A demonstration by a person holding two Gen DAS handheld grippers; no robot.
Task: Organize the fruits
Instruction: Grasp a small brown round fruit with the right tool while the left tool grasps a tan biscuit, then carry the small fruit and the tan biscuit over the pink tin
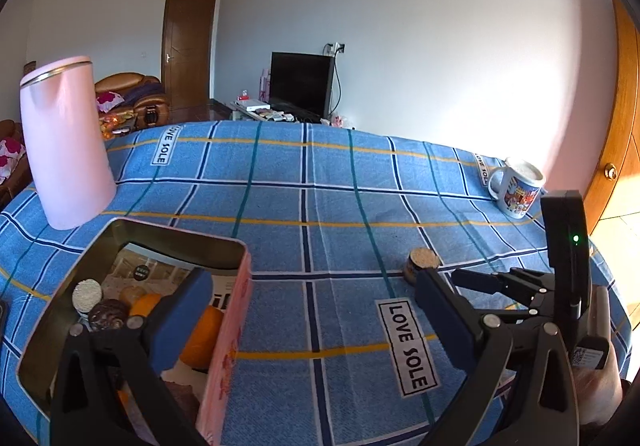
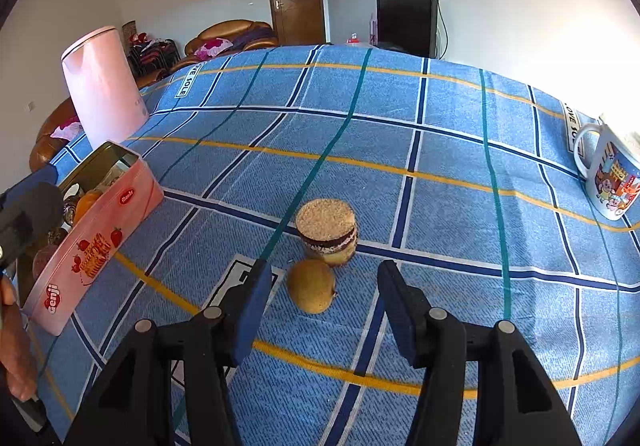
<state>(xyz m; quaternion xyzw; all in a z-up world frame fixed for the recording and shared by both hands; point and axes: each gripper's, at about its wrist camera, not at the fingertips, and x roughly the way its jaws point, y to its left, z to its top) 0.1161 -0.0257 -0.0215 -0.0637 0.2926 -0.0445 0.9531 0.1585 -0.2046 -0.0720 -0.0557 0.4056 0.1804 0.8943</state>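
A brown kiwi [image 2: 312,286] lies on the blue checked cloth just beyond my right gripper [image 2: 325,270], whose jaws stand open on either side of it without touching it. A small layered cake [image 2: 327,232] stands right behind the kiwi. At the left sits a pink tin [image 2: 92,242] holding an orange [image 1: 200,334], a dark round piece [image 1: 108,316] and a white-topped cake [image 1: 87,292]. My left gripper [image 1: 312,278] is wide open and empty, with its left finger over the tin [image 1: 232,326]. The right gripper [image 1: 464,278] shows at the right of the left wrist view, near the cake [image 1: 424,264].
A tall pink kettle [image 2: 102,86] stands behind the tin at the far left. A printed mug [image 2: 612,174] sits near the right edge of the table. Beyond the table are a sofa, a door and a dark screen. A hand [image 2: 16,346] shows at the lower left.
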